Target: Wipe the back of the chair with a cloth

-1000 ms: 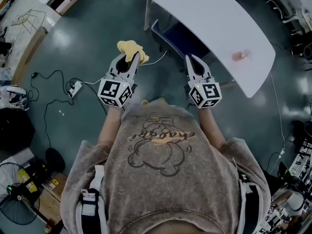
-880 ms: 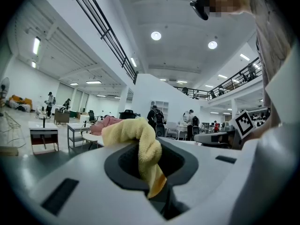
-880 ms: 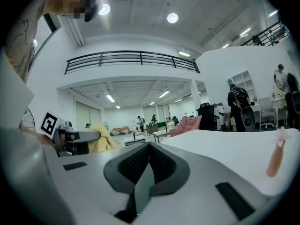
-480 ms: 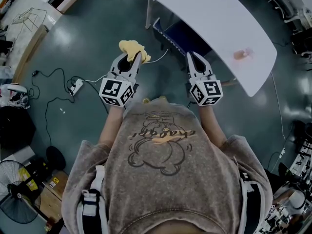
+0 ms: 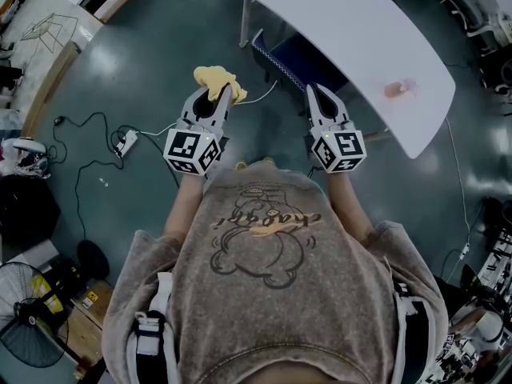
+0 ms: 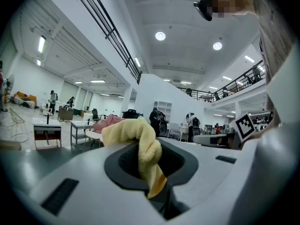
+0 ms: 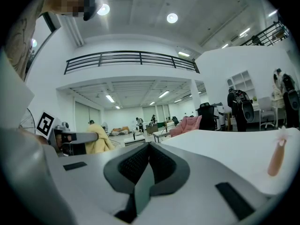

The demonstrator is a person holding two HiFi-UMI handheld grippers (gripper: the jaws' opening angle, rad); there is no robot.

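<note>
From the head view, the white table (image 5: 344, 22) runs across the top of the scene. A dark blue chair (image 5: 294, 61) is tucked under its near edge. The left gripper (image 5: 218, 101) is held short of the table, off the chair's left side. A bunched yellow cloth (image 5: 214, 78) sticks out past its tips toward the table and hangs clear of the chair. The right gripper (image 5: 319, 96) is held just short of the table's near edge, beside the chair's right side, and touches nothing. A small pink object (image 5: 398, 89) lies on the table near its right end. A power strip (image 5: 125, 142) with cables lies on the floor, well left of the table.

In the left gripper view, the jaws are clamped on the cloth. One fold is pinched between the pads, and the rest bulges up and out over the tips.

In the right gripper view, the jaws are pressed together with nothing between them. The tabletop spreads out just beyond them to the right, with the pink object on it. The cloth shows at the far left, away from the table.
</note>
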